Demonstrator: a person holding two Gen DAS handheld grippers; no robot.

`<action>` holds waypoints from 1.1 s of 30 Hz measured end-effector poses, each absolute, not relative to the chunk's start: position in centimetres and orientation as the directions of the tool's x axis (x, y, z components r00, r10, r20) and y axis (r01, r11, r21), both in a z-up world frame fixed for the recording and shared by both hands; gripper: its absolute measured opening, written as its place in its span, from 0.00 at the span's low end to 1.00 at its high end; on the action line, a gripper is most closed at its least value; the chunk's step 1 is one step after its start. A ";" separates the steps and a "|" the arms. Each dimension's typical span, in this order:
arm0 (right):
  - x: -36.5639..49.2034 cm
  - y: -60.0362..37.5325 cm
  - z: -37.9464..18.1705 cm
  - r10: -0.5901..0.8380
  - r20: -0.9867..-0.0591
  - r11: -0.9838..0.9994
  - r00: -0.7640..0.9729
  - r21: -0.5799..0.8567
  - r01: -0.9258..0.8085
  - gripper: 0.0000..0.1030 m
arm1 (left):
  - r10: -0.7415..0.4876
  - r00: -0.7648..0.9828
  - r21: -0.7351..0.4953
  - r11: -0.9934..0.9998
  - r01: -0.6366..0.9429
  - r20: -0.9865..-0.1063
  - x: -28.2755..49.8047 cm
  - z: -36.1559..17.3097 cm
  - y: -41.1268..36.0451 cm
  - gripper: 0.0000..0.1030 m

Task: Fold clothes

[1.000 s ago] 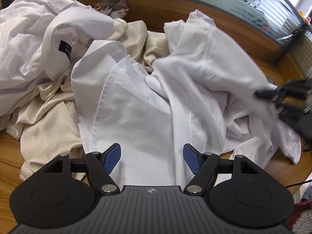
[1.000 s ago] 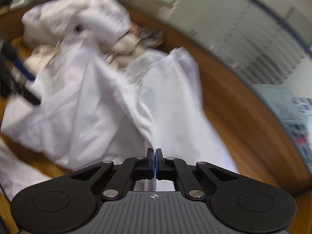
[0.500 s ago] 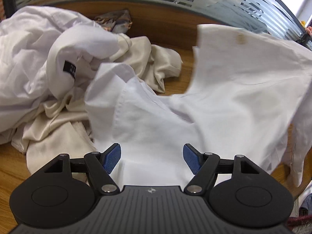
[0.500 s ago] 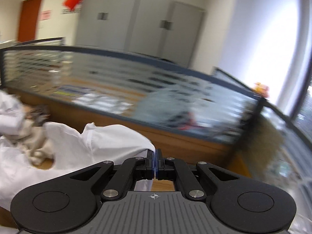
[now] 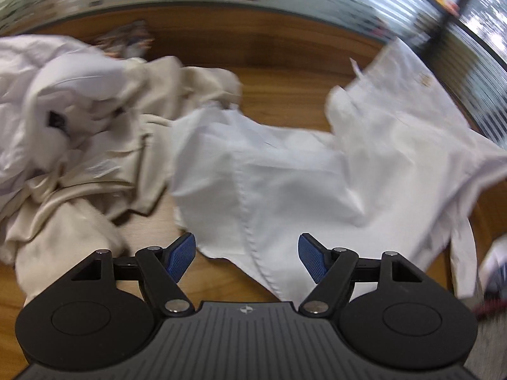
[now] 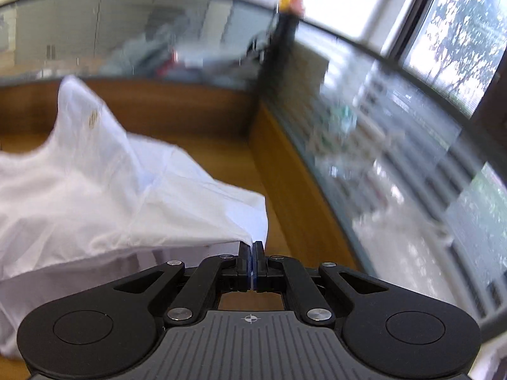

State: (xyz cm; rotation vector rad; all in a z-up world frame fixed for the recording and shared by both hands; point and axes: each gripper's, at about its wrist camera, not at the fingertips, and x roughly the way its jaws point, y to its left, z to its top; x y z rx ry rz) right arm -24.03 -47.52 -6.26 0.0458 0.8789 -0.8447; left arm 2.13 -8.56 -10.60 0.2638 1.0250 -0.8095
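While the right gripper (image 6: 251, 250) pinches a corner of the white shirt (image 5: 285, 183), the cloth stretches across the wooden desk (image 5: 285, 72) toward the left gripper (image 5: 246, 255), whose spread jaws hover empty over the near hem.

One white shirt (image 5: 285, 174) spread across one counter (image 5: 285, 63); one heap of cream and white garments (image 5: 79, 126) (individual pieces impossible to count); two hand-held grippers.

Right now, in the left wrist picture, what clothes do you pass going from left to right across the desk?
Crumpled white garment → beige garment → spread white shirt → its lifted end with a small brownish spot.
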 end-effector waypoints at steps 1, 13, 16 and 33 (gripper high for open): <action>-24.3 -47.6 -7.0 -0.622 -0.708 0.688 0.334 -0.290 0.666 0.03 | -0.483 0.250 -0.166 0.665 0.728 -0.839 1.7 -10.8 -8.7 0.75; -22.8 -44.0 -9.5 -0.569 -0.746 0.783 0.346 -0.361 0.508 0.22 | -0.465 0.312 -0.134 0.706 0.696 -0.829 0.4 -14.7 -8.3 0.73; -22.0 -42.7 -9.3 -0.542 -0.748 0.816 0.383 -0.362 0.450 0.24 | -0.483 0.345 -0.152 0.729 0.667 -0.805 1.0 -14.6 -8.8 0.72; -19.4 -39.7 -11.4 -0.446 -0.777 0.883 0.445 -0.301 0.359 0.28 | -0.529 0.437 -0.223 0.784 0.579 -0.727 4.0 -13.1 -9.9 0.00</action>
